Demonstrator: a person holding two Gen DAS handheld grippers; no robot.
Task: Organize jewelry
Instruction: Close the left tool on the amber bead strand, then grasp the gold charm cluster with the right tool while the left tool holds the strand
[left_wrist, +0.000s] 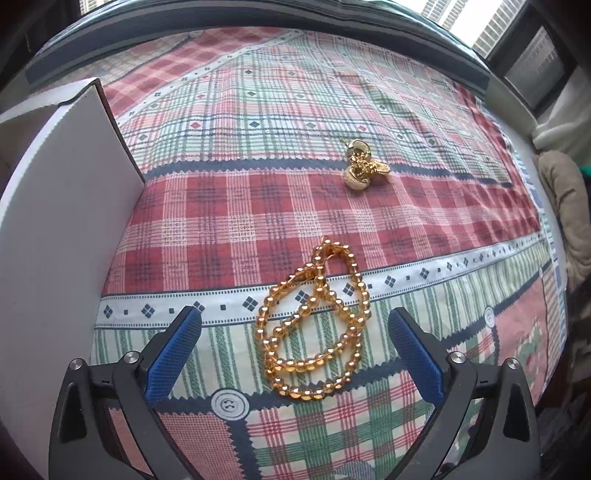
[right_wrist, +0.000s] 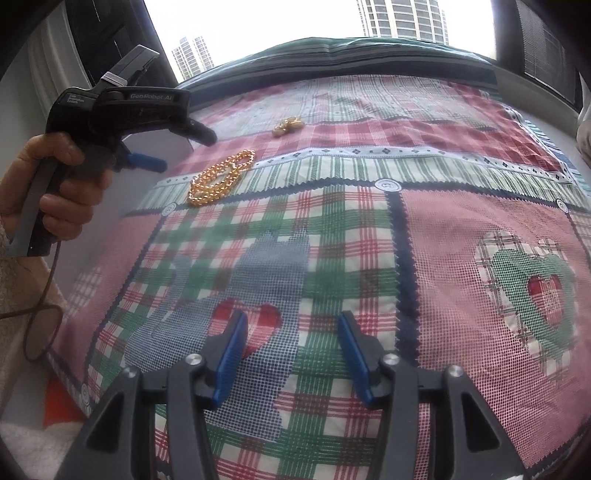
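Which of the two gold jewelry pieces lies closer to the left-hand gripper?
The amber bead necklace, coiled in loops on the patchwork cloth just ahead of the open left gripper. The small gold clump lies farther off, on the red check.

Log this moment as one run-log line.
left gripper: open, above amber bead necklace | right gripper: open, empty, over patchwork bedspread | gold jewelry cluster: untouched | white box: left

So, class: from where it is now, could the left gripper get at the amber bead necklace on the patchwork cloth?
Probably yes. The left gripper is open, with the amber bead necklace lying on the cloth in line with the gap between its fingers. Nothing covers the beads, and the white box stands off to one side.
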